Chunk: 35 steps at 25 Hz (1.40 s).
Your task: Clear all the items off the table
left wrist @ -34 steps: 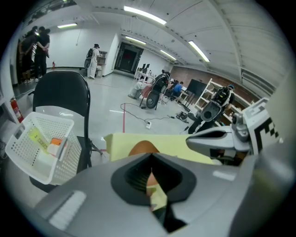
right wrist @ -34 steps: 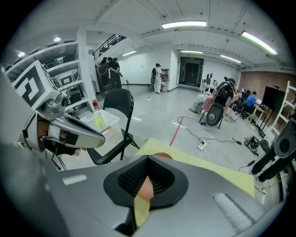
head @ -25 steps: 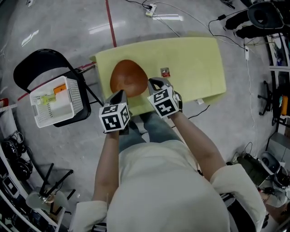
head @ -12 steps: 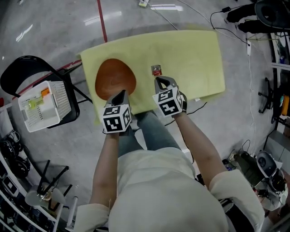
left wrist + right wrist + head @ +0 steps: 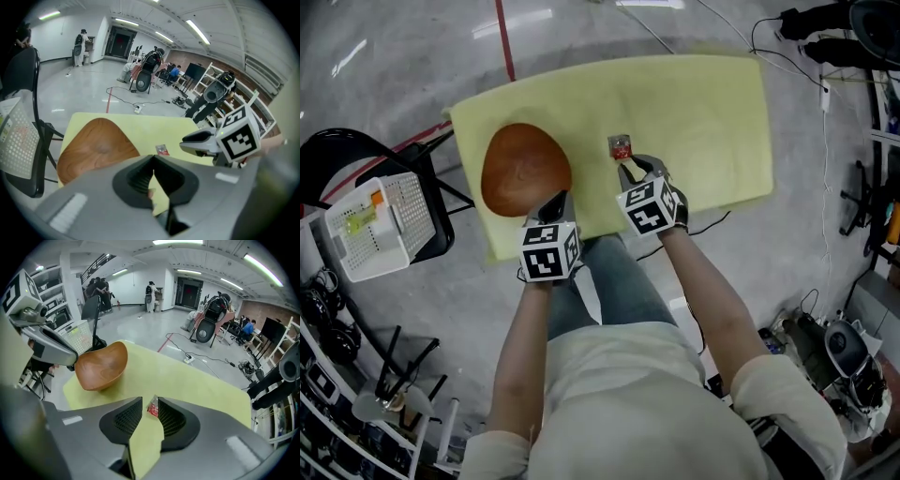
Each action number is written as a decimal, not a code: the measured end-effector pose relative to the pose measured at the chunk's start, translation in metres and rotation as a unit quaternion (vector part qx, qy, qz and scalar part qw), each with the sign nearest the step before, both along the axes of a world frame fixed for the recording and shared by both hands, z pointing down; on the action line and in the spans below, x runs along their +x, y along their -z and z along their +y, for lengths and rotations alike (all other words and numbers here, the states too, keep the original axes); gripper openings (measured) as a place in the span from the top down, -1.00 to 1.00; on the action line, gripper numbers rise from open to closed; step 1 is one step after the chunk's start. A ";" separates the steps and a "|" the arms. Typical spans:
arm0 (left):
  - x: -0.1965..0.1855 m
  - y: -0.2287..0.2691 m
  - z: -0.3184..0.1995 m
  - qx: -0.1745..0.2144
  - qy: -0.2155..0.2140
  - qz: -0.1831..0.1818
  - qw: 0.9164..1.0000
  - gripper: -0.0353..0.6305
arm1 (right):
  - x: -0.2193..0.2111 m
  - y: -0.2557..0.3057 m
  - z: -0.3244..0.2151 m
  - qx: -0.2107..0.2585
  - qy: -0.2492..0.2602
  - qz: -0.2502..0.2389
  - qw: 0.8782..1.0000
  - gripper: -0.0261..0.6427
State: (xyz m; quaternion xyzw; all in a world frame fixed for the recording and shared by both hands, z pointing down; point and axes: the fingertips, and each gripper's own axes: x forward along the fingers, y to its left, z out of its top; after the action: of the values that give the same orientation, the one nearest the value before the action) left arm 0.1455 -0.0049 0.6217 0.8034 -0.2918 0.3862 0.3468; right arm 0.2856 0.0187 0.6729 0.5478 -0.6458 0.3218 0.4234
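My left tongs are closed, jaw tips meeting with nothing between them. They point steeply down at the near edge of the tabletop, with the tips just beside the near right rim of the wooden bowl; whether they touch the rim cannot be determined. The wooden bowl stands upright on the left part of the tabletop, close to the near edge. My right tongs are partly open: the jaws have just been opening, and a narrow gap separates the pads. The small red packet lies flat on the tabletop and appears in that gap at the jaw tips in the right gripper view; the pads do not press on it. In the head view the small red packet lies just beyond the right tips, to the right of the wooden bowl and apart from it. To the left of the tabletop, a white basket rests on a black chair.
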 end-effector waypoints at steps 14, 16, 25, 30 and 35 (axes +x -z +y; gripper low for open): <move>0.037 -0.045 0.013 -0.006 -0.002 -0.019 1.000 0.87 | 0.015 -0.100 -0.006 -0.059 0.039 -0.011 0.997 0.39; 0.040 -0.049 0.015 -0.009 -0.001 -0.020 1.000 0.87 | 0.016 -0.110 -0.007 -0.064 0.039 -0.013 0.997 0.39; 0.043 -0.059 0.019 -0.021 0.004 -0.023 1.000 0.87 | 0.016 -0.139 -0.007 -0.089 0.051 -0.020 0.995 0.28; 0.042 -0.062 0.016 -0.021 0.003 -0.023 0.999 0.87 | 0.013 -0.145 -0.009 -0.092 0.057 -0.017 0.994 0.24; 0.042 -0.060 0.013 -0.022 0.004 -0.020 1.000 0.87 | 0.014 -0.146 -0.010 -0.090 0.055 -0.017 0.994 0.28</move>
State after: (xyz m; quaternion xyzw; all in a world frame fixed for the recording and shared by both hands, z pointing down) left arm 0.1872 0.0086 0.6818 0.7866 -0.2934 0.4067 0.3602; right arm 0.2999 0.0089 0.8186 0.4652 -0.6508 0.3643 0.4769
